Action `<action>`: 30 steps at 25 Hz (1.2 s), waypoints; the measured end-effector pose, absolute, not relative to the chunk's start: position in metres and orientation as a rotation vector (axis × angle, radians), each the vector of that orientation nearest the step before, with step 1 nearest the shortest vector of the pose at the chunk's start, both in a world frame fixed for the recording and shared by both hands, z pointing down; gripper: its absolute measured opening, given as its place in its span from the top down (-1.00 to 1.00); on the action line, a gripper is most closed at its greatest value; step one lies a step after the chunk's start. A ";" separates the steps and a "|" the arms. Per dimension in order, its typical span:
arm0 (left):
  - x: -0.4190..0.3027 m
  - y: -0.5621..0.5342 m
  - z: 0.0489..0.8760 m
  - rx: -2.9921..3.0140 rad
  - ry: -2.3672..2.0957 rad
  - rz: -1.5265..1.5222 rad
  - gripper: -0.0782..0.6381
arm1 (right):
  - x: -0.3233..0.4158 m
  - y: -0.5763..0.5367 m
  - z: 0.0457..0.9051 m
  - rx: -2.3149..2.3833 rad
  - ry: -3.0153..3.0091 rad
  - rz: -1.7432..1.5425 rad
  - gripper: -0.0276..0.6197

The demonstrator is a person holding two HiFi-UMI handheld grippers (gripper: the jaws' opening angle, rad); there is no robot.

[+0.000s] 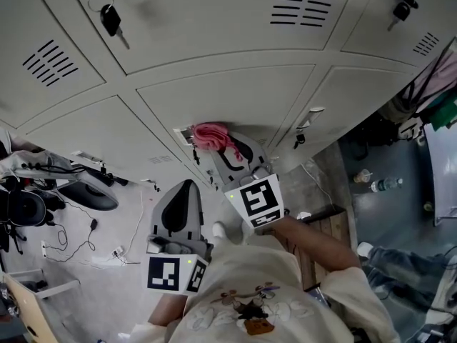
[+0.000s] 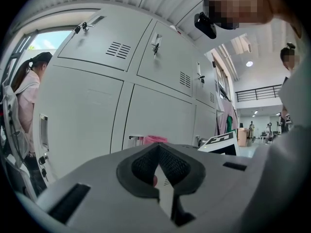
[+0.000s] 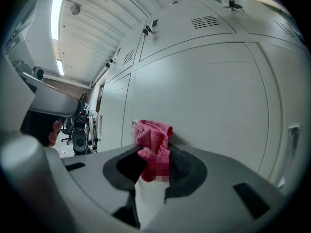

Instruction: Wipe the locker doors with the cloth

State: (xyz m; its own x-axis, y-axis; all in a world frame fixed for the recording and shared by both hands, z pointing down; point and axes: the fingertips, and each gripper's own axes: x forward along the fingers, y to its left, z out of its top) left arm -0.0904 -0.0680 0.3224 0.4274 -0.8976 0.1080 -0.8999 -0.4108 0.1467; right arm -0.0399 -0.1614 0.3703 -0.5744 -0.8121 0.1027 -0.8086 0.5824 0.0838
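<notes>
A crumpled pink cloth (image 1: 213, 136) is pressed against a grey locker door (image 1: 228, 98), close to its recessed handle. My right gripper (image 1: 227, 154) is shut on it. In the right gripper view the cloth (image 3: 153, 135) sticks up out of the right gripper (image 3: 154, 153), with the door (image 3: 204, 91) just behind it. My left gripper (image 1: 187, 186) hangs lower and to the left, apart from the lockers, its jaws together and holding nothing. In the left gripper view the left gripper (image 2: 159, 148) points at the lockers, and the cloth (image 2: 155, 139) shows above its tip.
Keys (image 1: 111, 20) hang from the upper locker locks, with more keys (image 1: 401, 9) at the right. A person with a backpack (image 2: 29, 96) stands at the lockers' left end. Cables and gear (image 1: 43, 199) lie on the floor at left; a wooden crate (image 1: 325, 227) and a bottle (image 1: 385, 184) at right.
</notes>
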 end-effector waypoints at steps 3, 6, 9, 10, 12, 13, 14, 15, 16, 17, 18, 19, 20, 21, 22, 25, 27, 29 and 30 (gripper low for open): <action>-0.084 -0.069 0.322 2.507 -1.573 0.019 0.76 | -0.031 -0.162 0.371 1.392 -2.664 -0.039 0.57; -0.078 -0.070 0.322 2.517 -1.557 0.021 0.76 | -0.021 -0.162 0.371 1.416 -2.651 -0.033 0.57; -0.073 -0.073 0.323 2.530 -1.543 0.020 0.76 | -0.011 -0.164 0.370 1.438 -2.640 -0.036 0.57; -0.071 -0.073 0.323 2.534 -1.538 0.019 0.76 | -0.008 -0.165 0.370 1.443 -2.635 -0.038 0.57; -0.066 -0.072 0.324 2.537 -1.524 0.024 0.76 | -0.001 -0.162 0.372 1.454 -2.622 -0.030 0.57; -0.064 -0.072 0.324 2.541 -1.516 0.026 0.76 | 0.003 -0.162 0.373 1.462 -2.614 -0.026 0.57; -0.061 -0.073 0.323 2.547 -1.509 0.026 0.76 | 0.007 -0.163 0.373 1.472 -2.609 -0.025 0.57; -0.059 -0.075 0.322 2.552 -1.505 0.026 0.76 | 0.010 -0.164 0.373 1.479 -2.606 -0.024 0.57; -0.058 -0.075 0.321 2.555 -1.505 0.027 0.76 | 0.011 -0.164 0.373 1.482 -2.607 -0.021 0.57; -0.057 -0.075 0.320 2.555 -1.507 0.028 0.76 | 0.011 -0.164 0.373 1.481 -2.609 -0.018 0.57; -0.056 -0.075 0.320 2.555 -1.508 0.028 0.76 | 0.012 -0.164 0.373 1.478 -2.610 -0.016 0.57; -0.054 -0.075 0.320 2.555 -1.506 0.028 0.76 | 0.015 -0.163 0.374 1.477 -2.608 -0.016 0.57; -0.051 -0.075 0.319 2.558 -1.501 0.028 0.76 | 0.019 -0.163 0.374 1.479 -2.602 -0.018 0.57; -0.048 -0.075 0.319 2.562 -1.495 0.027 0.76 | 0.024 -0.163 0.374 1.483 -2.594 -0.021 0.57; -0.046 -0.076 0.318 2.567 -1.491 0.025 0.76 | 0.029 -0.163 0.374 1.489 -2.586 -0.025 0.57; -0.047 -0.077 0.318 2.566 -1.499 0.021 0.76 | 0.038 -0.164 0.375 1.505 -2.571 -0.029 0.57; -0.051 -0.077 0.319 2.557 -1.512 0.024 0.76 | 0.043 -0.164 0.377 1.514 -2.564 -0.027 0.57; -0.053 -0.077 0.320 2.550 -1.524 0.027 0.76 | 0.050 -0.166 0.378 1.527 -2.556 -0.024 0.57; -0.053 -0.077 0.321 2.546 -1.528 0.027 0.76 | 0.054 -0.166 0.379 1.533 -2.550 -0.023 0.57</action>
